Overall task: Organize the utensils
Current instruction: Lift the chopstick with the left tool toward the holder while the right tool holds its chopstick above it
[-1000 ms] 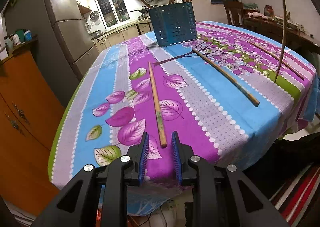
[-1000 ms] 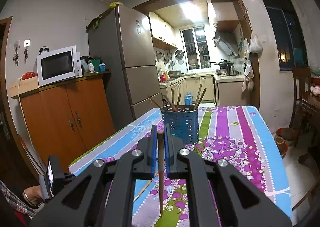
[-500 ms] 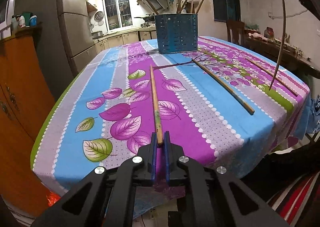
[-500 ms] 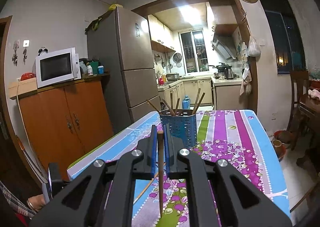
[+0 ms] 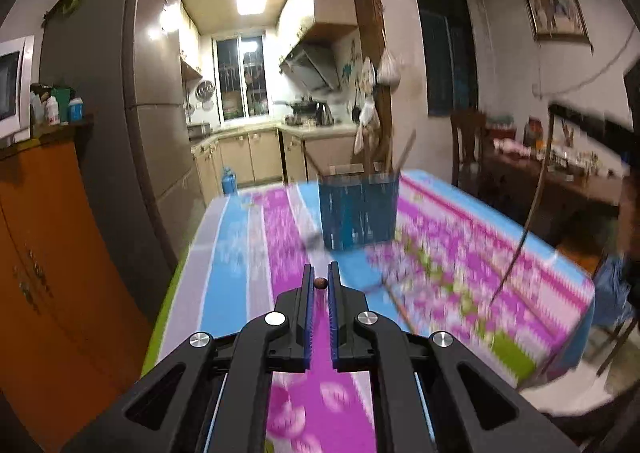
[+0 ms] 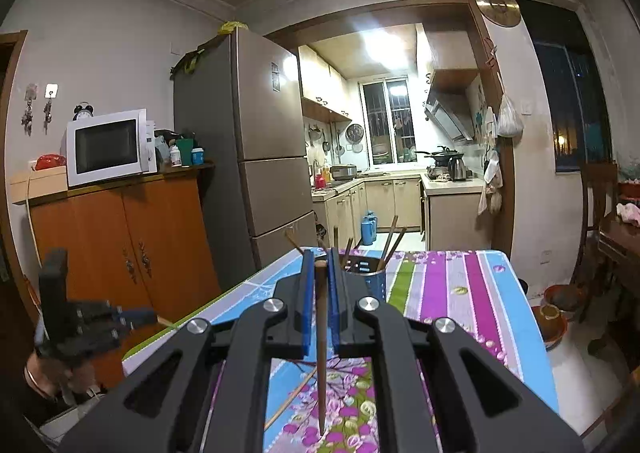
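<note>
Both tongs clamp a brown wooden chopstick: the left tongs [image 5: 320, 285] hold theirs [image 5: 320, 283] end-on, the right tongs [image 6: 320, 269] hold theirs [image 6: 321, 341] upright (tip down). The blue perforated holder [image 5: 358, 211] stands ahead of both, nearer the right tongs.

Grey walls, white ceiling. Tall steel fridge [image 6: 256, 141] beside orange cabinet [image 6: 120, 245] carrying white microwave [image 6: 106, 147]. Doorway behind opens onto lit kitchen: barred window [image 6: 387, 121], beige cupboards [image 6: 384, 201], range hood [image 6: 450, 117], ceiling light [image 6: 384, 43]. Round gold clock [image 6: 498, 5] above doorframe. Dark window [image 6: 572, 105] right, wooden chair [image 6: 598, 189] below. Framed picture [image 5: 556, 15] on right wall.
</note>
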`<act>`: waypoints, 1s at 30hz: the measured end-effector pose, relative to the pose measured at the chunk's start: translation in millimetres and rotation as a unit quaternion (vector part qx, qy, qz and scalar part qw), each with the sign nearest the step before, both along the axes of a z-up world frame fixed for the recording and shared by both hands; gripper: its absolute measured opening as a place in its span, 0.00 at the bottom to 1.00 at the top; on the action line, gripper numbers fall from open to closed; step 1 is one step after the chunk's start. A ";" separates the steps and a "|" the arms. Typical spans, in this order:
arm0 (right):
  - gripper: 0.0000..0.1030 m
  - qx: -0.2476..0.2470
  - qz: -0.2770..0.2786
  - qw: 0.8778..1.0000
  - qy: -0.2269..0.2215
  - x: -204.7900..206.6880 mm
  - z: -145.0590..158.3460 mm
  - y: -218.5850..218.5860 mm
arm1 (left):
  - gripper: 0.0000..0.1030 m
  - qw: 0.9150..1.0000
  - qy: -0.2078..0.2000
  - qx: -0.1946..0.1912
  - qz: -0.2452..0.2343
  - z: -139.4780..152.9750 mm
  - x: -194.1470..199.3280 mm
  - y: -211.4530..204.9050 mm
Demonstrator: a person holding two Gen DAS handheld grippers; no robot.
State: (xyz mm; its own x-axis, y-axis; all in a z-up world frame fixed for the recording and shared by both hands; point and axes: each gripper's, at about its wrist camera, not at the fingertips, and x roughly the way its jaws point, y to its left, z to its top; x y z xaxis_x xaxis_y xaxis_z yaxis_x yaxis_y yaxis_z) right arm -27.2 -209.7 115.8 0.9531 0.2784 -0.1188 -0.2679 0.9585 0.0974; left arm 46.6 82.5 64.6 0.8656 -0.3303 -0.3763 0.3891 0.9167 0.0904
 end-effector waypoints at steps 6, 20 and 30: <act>0.05 -0.004 0.000 1.000 0.015 32.8 7.3 3.6 | 0.07 1.000 0.006 -0.017 0.005 31.8 42.1 -11.6; 0.05 0.006 0.003 0.998 0.057 81.7 11.0 11.8 | 0.07 0.999 -0.017 -0.012 -0.028 71.0 71.5 -48.0; 0.05 0.003 0.007 0.998 0.069 108.0 20.1 19.5 | 0.07 0.999 -0.036 0.011 0.031 72.9 95.3 -71.1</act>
State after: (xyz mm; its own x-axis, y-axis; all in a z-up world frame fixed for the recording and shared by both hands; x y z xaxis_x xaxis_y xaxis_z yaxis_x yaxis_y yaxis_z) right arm 80.9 -190.2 135.9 0.9238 0.2923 -0.2473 -0.2646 0.9542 0.1393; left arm 141.9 11.4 137.5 0.9093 -0.2682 -0.3182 0.3242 0.9360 0.1373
